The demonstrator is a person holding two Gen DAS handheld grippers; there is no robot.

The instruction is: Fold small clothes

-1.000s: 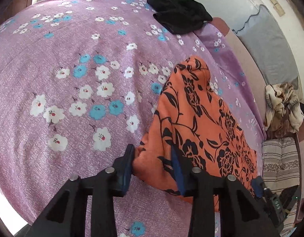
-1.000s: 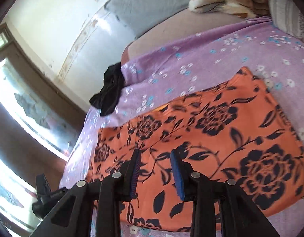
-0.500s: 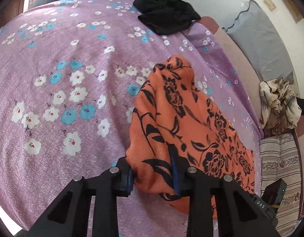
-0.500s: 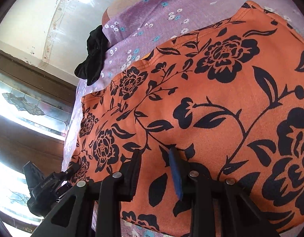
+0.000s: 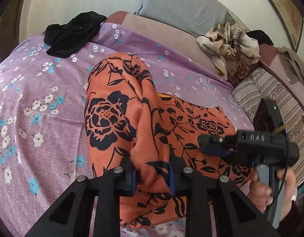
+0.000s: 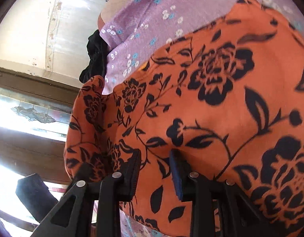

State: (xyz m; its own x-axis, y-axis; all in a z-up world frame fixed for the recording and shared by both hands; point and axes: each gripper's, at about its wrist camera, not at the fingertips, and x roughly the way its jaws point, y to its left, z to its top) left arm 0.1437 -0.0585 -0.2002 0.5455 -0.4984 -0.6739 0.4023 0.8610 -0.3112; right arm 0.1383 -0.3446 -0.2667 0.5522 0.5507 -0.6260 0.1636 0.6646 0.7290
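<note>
Orange garment: an orange cloth with black flowers and leaves (image 5: 144,118) is lying on the purple flowered bedspread (image 5: 43,138), its near left part lifted and bunched into a rounded fold, the rest spreading flat toward the right.
Garment edge: a thick gathered ridge is running from the fold's far end down to the left tongs.
Left tongs: the left gripper (image 5: 152,172) is pinching that gathered edge; its jaws have just been closing, the blue pads are pressing on the cloth from both sides, and the gap is narrow.
Right tongs: the right gripper (image 6: 154,174) is sitting low over the flat part of the garment; its jaws have just been opening, and they are standing partly apart with cloth lying between them. The pads are not visibly pressing on it.
Right hand: in the left wrist view a hand (image 5: 270,187) is gripping the handle of the right tool, just right of the garment's near corner.
Black garment: a dark crumpled piece (image 5: 72,33) is lying near the far edge of the bedspread, well apart from the orange cloth.
Beyond the bedspread: a grey pillow (image 5: 181,6) is leaning at the wall, a beige patterned cloth heap (image 5: 229,45) is lying beside it, and a striped cushion (image 5: 270,92) is lying at the right.
Window side: in the right wrist view a bright window with a dark wooden frame (image 6: 29,118) is showing at the left.
</note>
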